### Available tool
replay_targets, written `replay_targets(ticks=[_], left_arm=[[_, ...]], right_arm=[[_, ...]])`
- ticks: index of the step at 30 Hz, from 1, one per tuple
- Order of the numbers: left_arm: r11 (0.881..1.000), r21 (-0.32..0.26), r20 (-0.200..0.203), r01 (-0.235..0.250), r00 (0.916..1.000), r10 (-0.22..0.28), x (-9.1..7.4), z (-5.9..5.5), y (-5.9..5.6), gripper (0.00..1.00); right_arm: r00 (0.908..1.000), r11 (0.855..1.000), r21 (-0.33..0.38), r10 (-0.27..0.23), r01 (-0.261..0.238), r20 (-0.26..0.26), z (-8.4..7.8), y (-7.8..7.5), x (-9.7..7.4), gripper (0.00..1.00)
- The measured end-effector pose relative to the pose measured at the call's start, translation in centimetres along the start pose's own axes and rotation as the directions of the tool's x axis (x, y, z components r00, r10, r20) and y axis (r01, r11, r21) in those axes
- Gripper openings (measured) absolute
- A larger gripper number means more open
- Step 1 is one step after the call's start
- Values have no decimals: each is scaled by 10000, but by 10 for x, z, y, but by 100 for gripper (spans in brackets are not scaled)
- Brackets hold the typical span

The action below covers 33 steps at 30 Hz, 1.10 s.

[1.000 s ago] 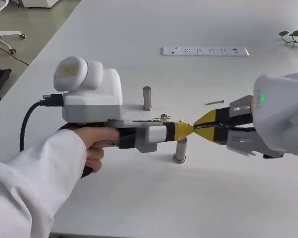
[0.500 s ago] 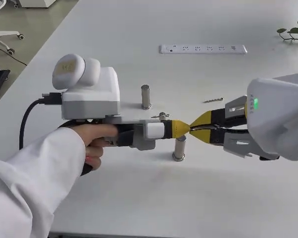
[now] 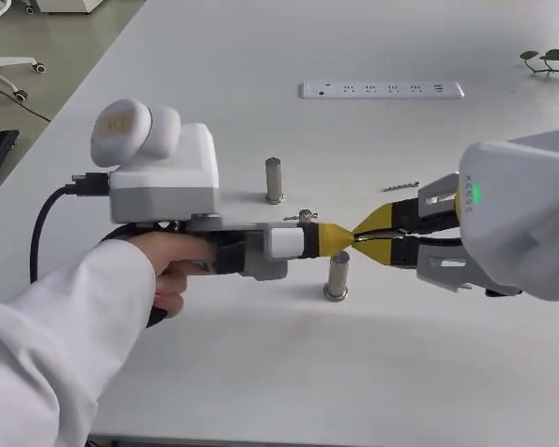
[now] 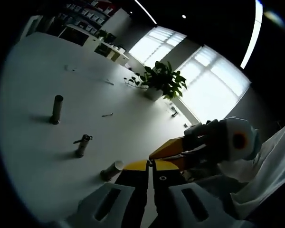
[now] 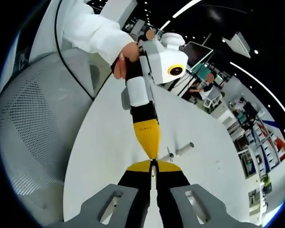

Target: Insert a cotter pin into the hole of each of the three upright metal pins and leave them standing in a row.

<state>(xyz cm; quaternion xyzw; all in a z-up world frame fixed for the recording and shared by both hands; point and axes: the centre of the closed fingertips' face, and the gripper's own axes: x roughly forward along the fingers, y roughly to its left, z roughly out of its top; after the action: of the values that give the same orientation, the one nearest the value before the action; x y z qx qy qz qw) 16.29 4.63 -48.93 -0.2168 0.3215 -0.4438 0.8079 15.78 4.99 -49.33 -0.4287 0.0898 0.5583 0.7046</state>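
Above the white bench, you hold the left tool and the right tool nose to nose, their yellow tips touching. Both tools have their jaws pressed together. Your right gripper view shows a small grey sliver at the right tool's tips, too small to name.

From the head view, the far metal pin stands upright behind the left tool, and the near metal pin stands just below the meeting tips. The middle metal pin peeks over the left tool's body, half hidden. Your left gripper view lays all three open in a slanting row, and there the middle one carries a fitted cotter pin through its top.

A loose cotter pin lies flat on the bench beyond the right tool, with a power strip farther back.
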Motion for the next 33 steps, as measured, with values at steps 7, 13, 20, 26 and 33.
replay_targets(ticks=[7,13,20,26,33], left_arm=[[9990,457,-61,-29,10000,32,-2,-1,1,0],[9966,815,-191,-112,9997,128,-6,-1,2,0],[9877,1542,-425,-279,9985,348,-13,-11,6,0],[9459,3245,-567,-13,9982,208,-22,-14,3,0],[8554,5140,-712,643,9969,-321,-28,-11,-11,0]], right_arm=[[10000,9999,-121,36,-35,48,2,1,1,0],[9998,9998,186,114,-117,162,3,1,4,0],[9992,9965,738,387,-386,1,-9,4,5,12],[9881,9488,2769,1405,-1523,621,-11,20,3,11],[9699,8870,4054,1568,-2212,1861,1,20,3,11]])
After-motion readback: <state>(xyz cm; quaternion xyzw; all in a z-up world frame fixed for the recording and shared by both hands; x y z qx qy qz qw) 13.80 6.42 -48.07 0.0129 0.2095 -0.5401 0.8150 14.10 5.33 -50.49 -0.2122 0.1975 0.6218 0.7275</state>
